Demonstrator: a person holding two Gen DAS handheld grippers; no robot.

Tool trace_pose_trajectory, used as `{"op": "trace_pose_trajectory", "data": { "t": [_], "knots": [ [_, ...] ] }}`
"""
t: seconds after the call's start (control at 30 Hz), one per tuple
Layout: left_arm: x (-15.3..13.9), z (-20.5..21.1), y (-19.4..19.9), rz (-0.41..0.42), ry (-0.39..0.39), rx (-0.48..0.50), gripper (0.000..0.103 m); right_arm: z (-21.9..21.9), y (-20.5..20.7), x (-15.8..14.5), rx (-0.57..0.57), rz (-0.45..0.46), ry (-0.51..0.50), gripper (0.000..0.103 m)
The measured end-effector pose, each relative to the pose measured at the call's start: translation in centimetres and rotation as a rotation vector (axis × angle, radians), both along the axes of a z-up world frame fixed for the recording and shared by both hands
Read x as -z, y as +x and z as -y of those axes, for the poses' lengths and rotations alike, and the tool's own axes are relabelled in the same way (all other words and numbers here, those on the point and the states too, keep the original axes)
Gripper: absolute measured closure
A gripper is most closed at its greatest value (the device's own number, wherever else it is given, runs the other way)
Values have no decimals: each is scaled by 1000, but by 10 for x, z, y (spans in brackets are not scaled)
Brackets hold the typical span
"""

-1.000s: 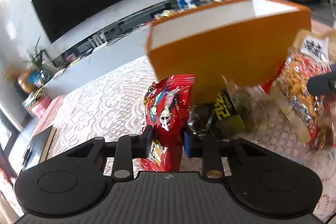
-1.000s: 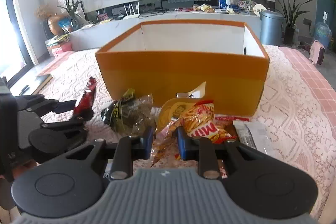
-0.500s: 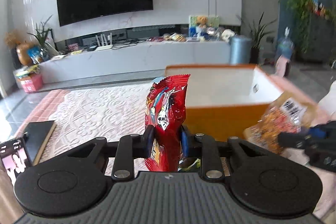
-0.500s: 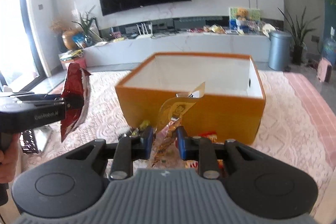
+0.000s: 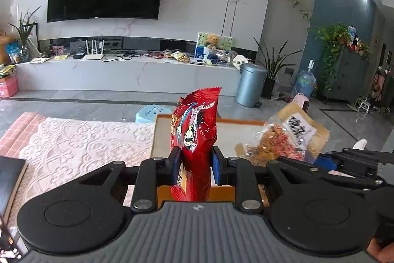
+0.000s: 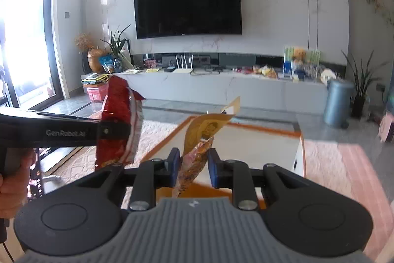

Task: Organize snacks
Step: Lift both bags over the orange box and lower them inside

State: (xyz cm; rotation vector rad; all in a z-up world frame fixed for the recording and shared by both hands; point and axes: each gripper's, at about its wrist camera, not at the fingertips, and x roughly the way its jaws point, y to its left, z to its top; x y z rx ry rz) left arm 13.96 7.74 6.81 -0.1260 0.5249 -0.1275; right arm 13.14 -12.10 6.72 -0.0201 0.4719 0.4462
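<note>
Both grippers have risen since a second ago: the snacks then low beside the orange box [image 5: 194,192] are now carried above its open top, and the loose packets on the lace tablecloth [image 5: 81,139] have dropped out of view.

Left gripper [image 5: 194,165]: jaws narrowed onto a red snack packet [image 5: 194,130], held upright, its crimped top edge uppermost. The packet stands over the near left part of the box's white interior.

Right gripper [image 6: 191,166]: jaws narrowed onto a clear-and-yellow snack bag [image 6: 202,137], tilted, its yellow header pointing up and to the right. The bag hangs over the near wall of the box.

From the left wrist view, the right gripper and its bag lie just to the right of the red packet, apart from it. A television [image 6: 188,3] hangs on the far wall.
</note>
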Motion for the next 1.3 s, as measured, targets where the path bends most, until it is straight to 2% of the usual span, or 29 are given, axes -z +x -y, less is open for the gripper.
{"op": "trace_pose_trajectory", "data": {
  "t": [0.23,0.47,0.6,0.73,0.83,1.0,1.2,1.3],
  "knots": [
    [1,-4,35,-11,-36,5,75,-14,49,-2,-2,18,-30,81],
    [28,-9,81,-135,-42,2,75,-28,106,26,0,-39,-81,81],
    [50,-11,110,-234,-57,21,75,-30,144,49,-10,-135,-83,81],
    [69,-10,129,-328,-23,49,75,-27,178,73,-31,-272,-62,81],
    [80,-8,136,-386,-16,47,75,-29,191,93,-42,-357,-61,81],
    [91,-3,144,-449,56,37,75,-29,201,115,-62,-477,-20,81],
    [98,-1,144,-534,94,34,75,-37,204,126,-82,-533,-59,82],
    [99,3,146,-544,113,25,74,-42,206,128,-71,-550,-100,81]
  ]
}}
